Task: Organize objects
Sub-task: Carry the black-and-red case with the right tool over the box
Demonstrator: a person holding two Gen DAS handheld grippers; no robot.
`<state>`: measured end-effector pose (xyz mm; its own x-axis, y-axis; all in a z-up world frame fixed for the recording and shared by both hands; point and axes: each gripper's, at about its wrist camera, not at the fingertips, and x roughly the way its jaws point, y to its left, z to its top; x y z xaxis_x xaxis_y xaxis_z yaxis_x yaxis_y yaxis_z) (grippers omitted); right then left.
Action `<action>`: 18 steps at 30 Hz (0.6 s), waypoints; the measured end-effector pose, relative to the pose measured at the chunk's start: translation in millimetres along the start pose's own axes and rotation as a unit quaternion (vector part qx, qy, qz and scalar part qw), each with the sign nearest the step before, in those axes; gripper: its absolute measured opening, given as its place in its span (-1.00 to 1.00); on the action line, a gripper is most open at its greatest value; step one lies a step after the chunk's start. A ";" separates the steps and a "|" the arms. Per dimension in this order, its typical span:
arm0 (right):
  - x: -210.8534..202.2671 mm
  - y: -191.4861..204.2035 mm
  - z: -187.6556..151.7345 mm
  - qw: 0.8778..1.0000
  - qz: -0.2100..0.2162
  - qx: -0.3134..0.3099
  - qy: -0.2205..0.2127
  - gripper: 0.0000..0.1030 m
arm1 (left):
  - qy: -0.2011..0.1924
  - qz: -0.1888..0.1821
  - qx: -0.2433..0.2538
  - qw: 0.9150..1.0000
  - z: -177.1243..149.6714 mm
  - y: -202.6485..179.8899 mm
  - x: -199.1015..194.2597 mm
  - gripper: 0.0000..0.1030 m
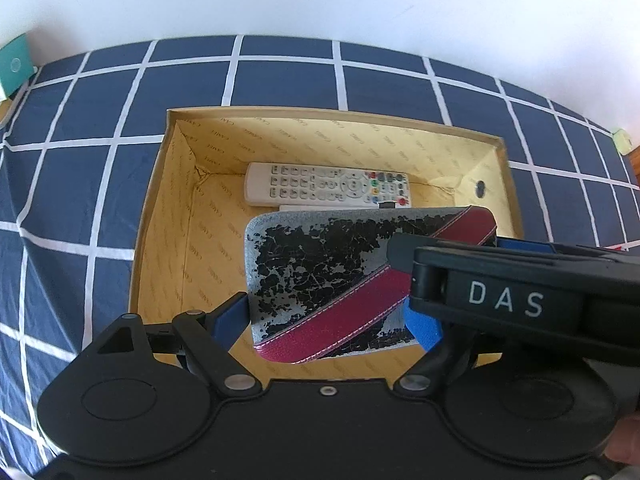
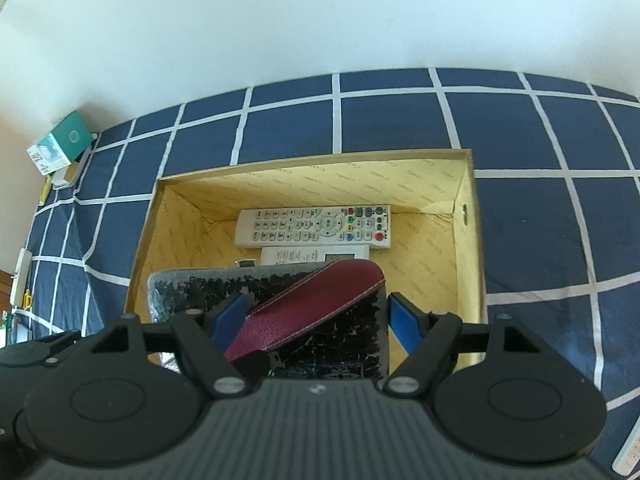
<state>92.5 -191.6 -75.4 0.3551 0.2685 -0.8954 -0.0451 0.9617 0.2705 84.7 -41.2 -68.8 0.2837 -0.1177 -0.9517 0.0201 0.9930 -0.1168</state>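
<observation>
While held over box (image 1: 152, 216), near of remote (image 1: 326, 184): case (image 1: 320, 272), clamped by left gripper (image 1: 332, 320) and right gripper (image 2: 316, 320). Risk: uneven release, tipping onto remote; worn surface flaking.

A navy white-checked cloth (image 2: 400, 120) meets a plain white wall (image 2: 320, 12).

A bedroom in a home.

A bed (image 2: 400, 128) covered by a navy sheet with a white grid pattern runs up against a plain white wall (image 2: 280, 20). On it sits an open cardboard box (image 2: 468, 240) holding household things: a white TV remote (image 2: 312, 226) and a second, smaller remote (image 2: 312, 257). At the bed's left edge, small packets, among them a teal box (image 2: 72, 138), crowd a side surface.
</observation>
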 end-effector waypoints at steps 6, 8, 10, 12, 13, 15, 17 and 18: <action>31.5 1.0 18.3 1.000 -0.005 0.006 0.016 0.48 | 0.018 -0.003 0.000 1.000 21.0 11.3 27.8 0.59; 42.7 0.6 23.7 1.000 -0.005 0.008 0.020 0.48 | 0.025 -0.003 0.001 1.000 27.7 14.5 38.3 0.59; 54.5 -0.5 29.0 1.000 -0.006 0.011 0.026 0.48 | 0.032 -0.004 0.001 0.999 33.9 17.2 48.1 0.59; 65.5 -1.8 34.4 0.999 -0.007 0.014 0.032 0.48 | 0.040 -0.006 -0.003 0.999 39.5 21.1 58.3 0.59; 71.0 -2.6 37.5 0.999 -0.008 0.015 0.036 0.48 | 0.043 -0.007 -0.004 0.999 42.1 22.7 62.6 0.59; 80.4 -4.1 42.4 0.999 -0.010 0.015 0.040 0.48 | 0.047 -0.008 -0.003 0.999 47.5 25.0 72.0 0.59; 89.5 -7.3 47.0 0.999 -0.011 0.019 0.045 0.48 | 0.052 -0.008 0.000 0.999 53.2 27.2 81.0 0.59; 94.0 -8.9 49.3 0.999 -0.011 0.022 0.047 0.48 | 0.054 -0.008 0.002 0.998 55.8 28.0 85.0 0.59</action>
<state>172.4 -177.6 -144.5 0.2657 0.2541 -0.9300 0.0031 0.9644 0.2644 162.8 -22.6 -137.2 0.1779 -0.1338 -0.9749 0.0269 0.9910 -0.1312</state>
